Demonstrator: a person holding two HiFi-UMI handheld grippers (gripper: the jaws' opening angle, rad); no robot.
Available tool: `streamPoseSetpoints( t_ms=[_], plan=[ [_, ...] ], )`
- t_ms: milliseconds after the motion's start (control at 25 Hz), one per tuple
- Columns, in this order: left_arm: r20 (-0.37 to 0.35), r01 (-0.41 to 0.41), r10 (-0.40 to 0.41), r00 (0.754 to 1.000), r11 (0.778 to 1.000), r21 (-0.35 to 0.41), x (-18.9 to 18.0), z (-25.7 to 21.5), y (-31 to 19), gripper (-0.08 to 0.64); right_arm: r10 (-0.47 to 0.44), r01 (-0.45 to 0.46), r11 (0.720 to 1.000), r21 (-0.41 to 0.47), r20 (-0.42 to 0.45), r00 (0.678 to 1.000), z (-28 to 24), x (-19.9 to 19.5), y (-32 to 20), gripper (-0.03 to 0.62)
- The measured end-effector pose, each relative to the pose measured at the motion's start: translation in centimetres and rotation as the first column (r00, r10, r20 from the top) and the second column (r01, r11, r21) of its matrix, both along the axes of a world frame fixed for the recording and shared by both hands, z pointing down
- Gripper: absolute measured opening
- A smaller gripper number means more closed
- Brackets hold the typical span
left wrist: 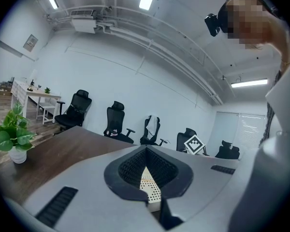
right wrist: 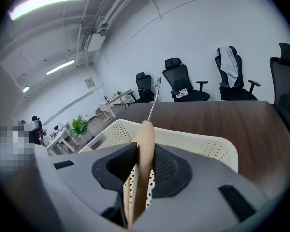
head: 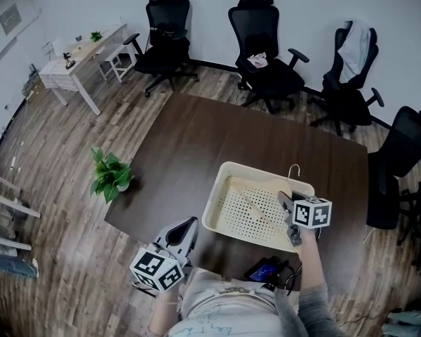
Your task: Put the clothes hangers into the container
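A cream perforated basket point(head: 221, 188) stands on the dark wooden table point(head: 182, 146), near its front right. My right gripper point(head: 286, 202) is at the basket's right rim, shut on a pale wooden hanger point(right wrist: 145, 144) that stands on edge between the pads. Its metal hook point(head: 293, 168) pokes up over the far rim. Another pale hanger point(head: 251, 203) lies on the basket floor. My left gripper point(head: 186, 229) hovers at the table's front edge, left of the basket, shut and holding nothing. In the left gripper view the basket point(left wrist: 147, 187) shows through the slit between the jaws.
A potted plant point(head: 111, 174) sits at the table's left corner. A black device with cables point(head: 266, 269) lies at the front edge beside the basket. Office chairs point(head: 263, 55) line the far and right sides. A white desk point(head: 81, 58) stands at the back left.
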State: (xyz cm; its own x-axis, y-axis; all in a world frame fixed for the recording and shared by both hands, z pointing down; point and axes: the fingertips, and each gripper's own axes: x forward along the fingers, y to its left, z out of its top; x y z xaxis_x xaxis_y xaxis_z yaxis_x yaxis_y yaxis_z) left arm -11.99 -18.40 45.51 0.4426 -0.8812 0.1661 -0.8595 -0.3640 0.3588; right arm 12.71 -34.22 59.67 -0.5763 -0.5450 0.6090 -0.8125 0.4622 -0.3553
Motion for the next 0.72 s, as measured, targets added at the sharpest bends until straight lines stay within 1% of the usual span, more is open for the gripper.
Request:
streamPoseSetpoints(
  t_ms=[160,320,440,720],
  plan=[
    [-0.006,-0.009,0.009,1.000,1.000,0.000,0.0,0.1,-0.2,0.011,0.007,-0.007,1.000,-0.003,0.001,1.000,0.0,-0.2,-0.4,0.092],
    [-0.014,-0.027,0.027,1.000,1.000,-0.006,0.4,0.2,-0.4,0.011,0.014,-0.014,1.000,-0.028,0.014,1.000,0.2,0.1,-0.6,0.094],
    [-0.006,-0.039,0.039,0.999,0.999,0.002,0.5,0.1,-0.5,0.011,0.028,-0.027,0.999,-0.043,0.027,0.999,0.4,0.2,-0.6,0.094],
    [-0.025,-0.082,0.082,0.996,0.997,-0.007,2.0,0.6,-1.2,0.011,0.044,-0.042,0.997,-0.064,0.032,0.999,0.7,0.9,-0.8,0.097]
  ],
)
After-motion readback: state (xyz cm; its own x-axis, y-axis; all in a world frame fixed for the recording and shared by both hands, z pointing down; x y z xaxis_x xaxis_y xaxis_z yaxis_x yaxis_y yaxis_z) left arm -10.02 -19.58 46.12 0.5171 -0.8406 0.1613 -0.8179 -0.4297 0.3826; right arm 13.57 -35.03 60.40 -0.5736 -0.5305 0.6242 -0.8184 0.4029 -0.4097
